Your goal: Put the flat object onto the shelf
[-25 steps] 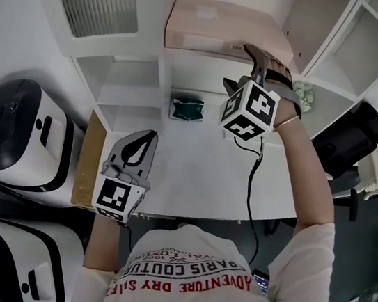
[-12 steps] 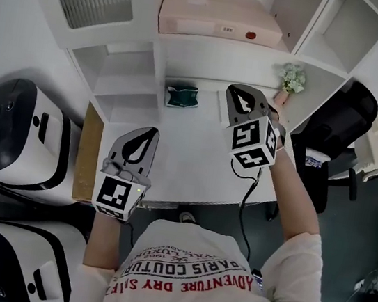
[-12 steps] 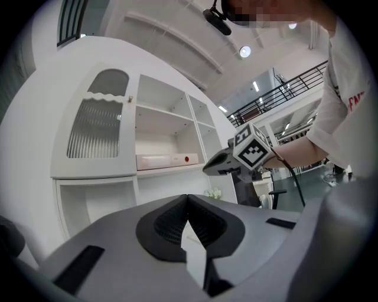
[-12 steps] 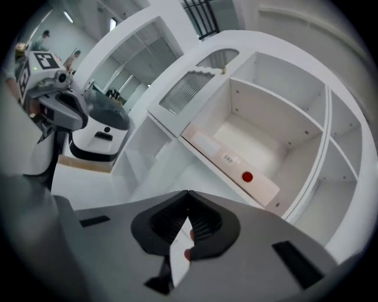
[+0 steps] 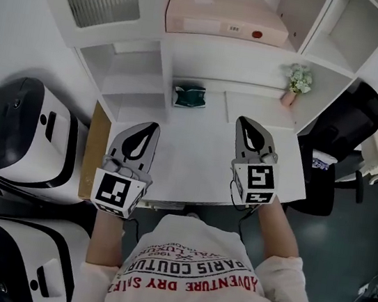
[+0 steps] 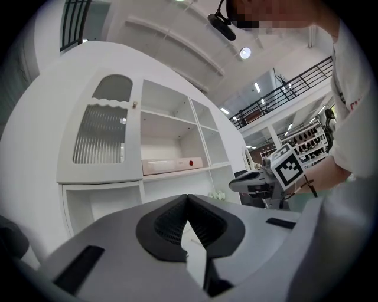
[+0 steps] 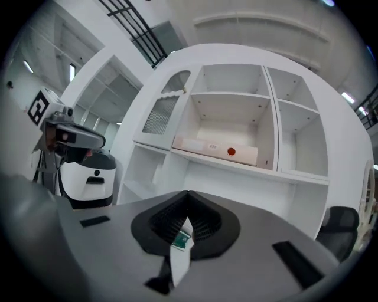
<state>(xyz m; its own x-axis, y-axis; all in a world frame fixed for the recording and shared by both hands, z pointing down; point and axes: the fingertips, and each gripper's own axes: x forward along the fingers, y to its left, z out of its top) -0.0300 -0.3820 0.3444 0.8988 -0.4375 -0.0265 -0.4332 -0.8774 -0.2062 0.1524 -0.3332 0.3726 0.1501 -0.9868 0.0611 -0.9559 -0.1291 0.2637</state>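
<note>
- A white desk [image 5: 192,175] backed by a white shelf unit [image 5: 124,67] is seen from above, with bulky white-and-black machines [image 5: 15,135] parked at the far left.
- At the left, the left gripper [image 5: 152,129] is held low over the desk. Its jaws are pressed together with nothing between them, and its position is unchanged from a second ago.
- In the middle, the flat object [image 5: 226,17], a pale pink box, lies on the upper shelf with nothing touching it. A second ago the right gripper was up against its right end.
- Below it, a small green item [image 5: 189,96] sits at the back of the desk. What it is cannot be made out.
- To the right, the right gripper [image 5: 246,124] has been pulled back from the shelf and is now over the desk near the person. Its jaws are closed and empty.
- The placing is judged done: the box is released and seated, and both grippers are well apart from it.
- Further right, a small flower pot [image 5: 296,82] stands in a lower compartment, and a black chair [image 5: 346,135] is cut off by the desk edge.
- The print on the box's label is too small to read. How deep the box sits on the shelf cannot be told.
</note>
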